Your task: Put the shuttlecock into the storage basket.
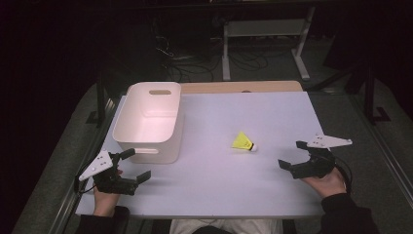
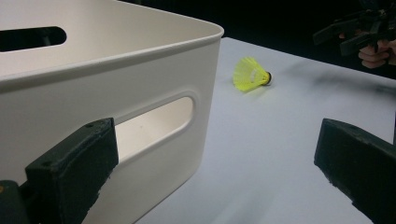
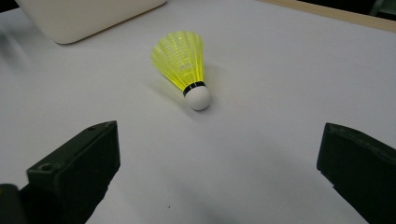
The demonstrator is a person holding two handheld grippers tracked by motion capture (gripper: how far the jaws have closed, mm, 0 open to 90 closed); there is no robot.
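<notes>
Broadly, a pale rectangular surface (image 1: 219,195) carries everything, with a strip of wood showing along its far edge. At the surface's far left stands a white plastic bin (image 1: 168,131) with slot handles in its end walls; it looks empty, though its floor is partly hidden by its near wall. The left hand-held gripper (image 1: 136,166) sits just in front of the bin's near end, jaws spread wide and holding nothing. The right hand-held gripper (image 1: 293,155) rests over the near right part of the surface, jaws likewise wide apart and empty. Between the two, nearer the right one and just ahead of its jaws, a yellow shuttlecock (image 1: 243,142) lies on its side on the surface, well apart from the bin. Its long axis runs roughly left to right in the high view, with the white cork tip toward the right hand-held gripper and the flared skirt toward the bin. A thin black band rings the cork; no writing is legible on it.
</notes>
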